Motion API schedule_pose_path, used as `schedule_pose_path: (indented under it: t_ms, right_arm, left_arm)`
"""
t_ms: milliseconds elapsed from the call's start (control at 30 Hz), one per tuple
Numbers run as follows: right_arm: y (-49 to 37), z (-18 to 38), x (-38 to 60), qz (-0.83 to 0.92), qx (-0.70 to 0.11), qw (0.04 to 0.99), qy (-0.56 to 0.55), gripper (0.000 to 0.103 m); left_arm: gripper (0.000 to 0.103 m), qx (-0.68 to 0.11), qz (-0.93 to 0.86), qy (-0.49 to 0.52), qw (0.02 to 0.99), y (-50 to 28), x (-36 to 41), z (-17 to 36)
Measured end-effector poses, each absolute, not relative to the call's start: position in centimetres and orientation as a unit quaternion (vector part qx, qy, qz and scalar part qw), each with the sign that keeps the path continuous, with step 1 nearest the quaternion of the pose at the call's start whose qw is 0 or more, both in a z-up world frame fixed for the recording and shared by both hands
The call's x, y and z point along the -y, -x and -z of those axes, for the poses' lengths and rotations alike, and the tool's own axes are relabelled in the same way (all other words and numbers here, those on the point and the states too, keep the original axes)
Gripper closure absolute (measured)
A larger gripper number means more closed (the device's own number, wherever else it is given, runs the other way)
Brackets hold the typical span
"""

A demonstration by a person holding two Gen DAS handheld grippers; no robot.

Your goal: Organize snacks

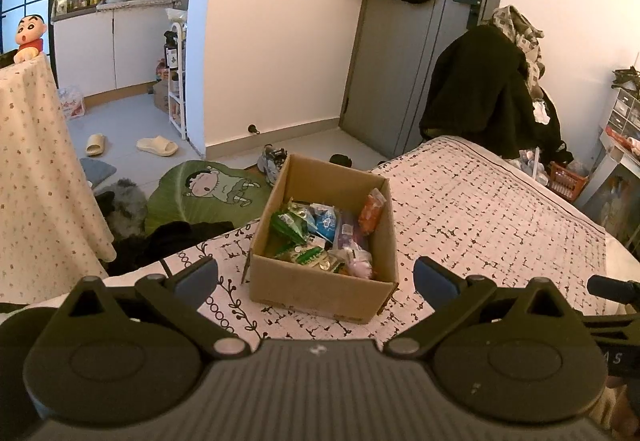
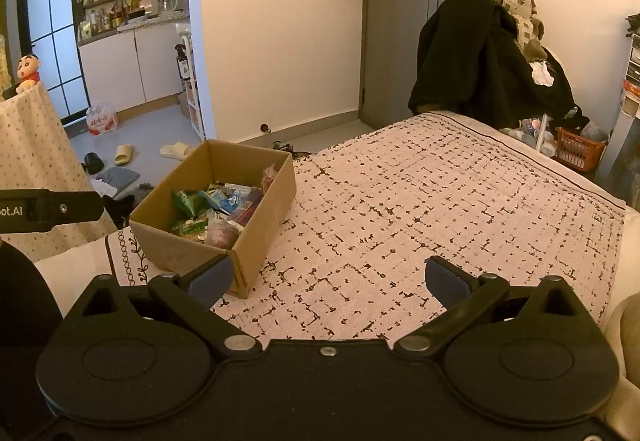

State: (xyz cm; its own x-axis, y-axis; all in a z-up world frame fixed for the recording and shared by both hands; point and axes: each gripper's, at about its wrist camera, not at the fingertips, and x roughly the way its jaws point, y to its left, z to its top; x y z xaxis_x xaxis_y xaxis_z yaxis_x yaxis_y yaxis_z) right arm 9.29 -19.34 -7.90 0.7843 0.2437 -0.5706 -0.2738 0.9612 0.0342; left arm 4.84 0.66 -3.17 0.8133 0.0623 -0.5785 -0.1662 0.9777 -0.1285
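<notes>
Presently, colourful snack packets (image 1: 320,237) are seen heaped inside the cardboard box (image 1: 320,291); before it, both grippers' fingers (image 1: 196,277) (image 2: 212,277) are spread wide, empty.

Warm, dim indoor light tints both views amber, while cooler daylight comes through the glass door (image 2: 52,29) at far left — its panes are blown out to near white. Fisheye distortion bows the door frame and walls toward the edges, and the corners fall to black. Focus is fairly sharp mid-frame — shadows are soft, with slight grain in dark clothing (image 1: 476,89).
</notes>
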Motion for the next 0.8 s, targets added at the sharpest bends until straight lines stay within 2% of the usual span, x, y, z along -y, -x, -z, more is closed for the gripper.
schedule_pose_path:
  t_ms: [800]
  right_arm:
    - [-9.09, 7.61, 19.25, -0.140, -0.292, 0.945, 0.037, 0.000]
  left_arm:
    - [0.000, -0.288, -0.065, 0.077, 0.952, -4.57, -0.58, 2.78]
